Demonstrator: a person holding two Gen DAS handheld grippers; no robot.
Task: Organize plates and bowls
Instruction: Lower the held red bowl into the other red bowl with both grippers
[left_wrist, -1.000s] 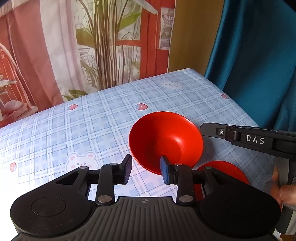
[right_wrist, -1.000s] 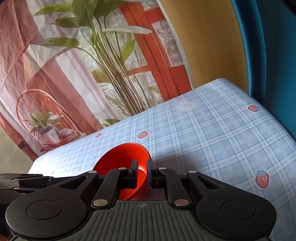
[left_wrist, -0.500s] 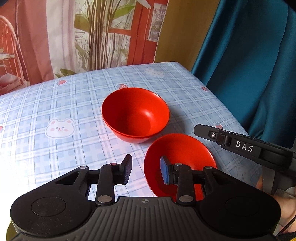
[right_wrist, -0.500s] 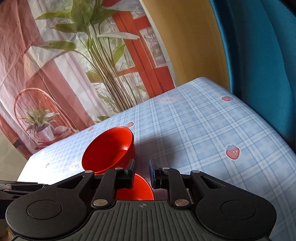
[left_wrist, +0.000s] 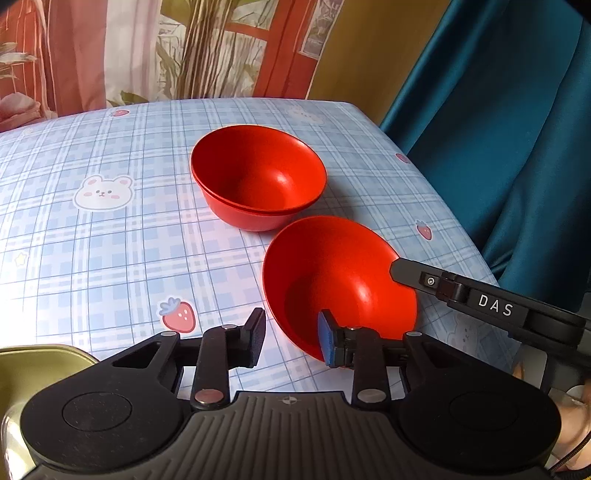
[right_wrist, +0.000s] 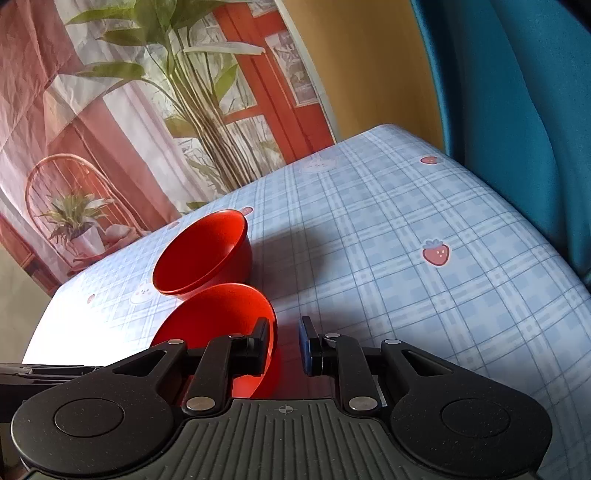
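Two stacked red bowls (left_wrist: 258, 181) stand on the blue plaid tablecloth (left_wrist: 92, 236); they also show in the right wrist view (right_wrist: 207, 254). A third red bowl (left_wrist: 332, 280) stands nearer, tilted toward me, also seen in the right wrist view (right_wrist: 221, 317). My left gripper (left_wrist: 291, 338) is open, its jaws straddling this bowl's near rim. My right gripper (right_wrist: 282, 345) is open, its jaws on either side of the same bowl's right rim, not touching. The right gripper's finger (left_wrist: 461, 291) reaches the bowl's rim in the left wrist view.
A yellow-green metal container (left_wrist: 40, 369) shows at the lower left of the left wrist view. The table's right edge (left_wrist: 443, 206) meets a teal curtain (left_wrist: 498, 129). A printed backdrop with plants (right_wrist: 147, 110) hangs behind the table.
Both grippers have pulled back from the stacked bowls. The right gripper's jaws have opened wider around the near bowl's rim. The near bowl now sits tilted and closer to the left gripper.
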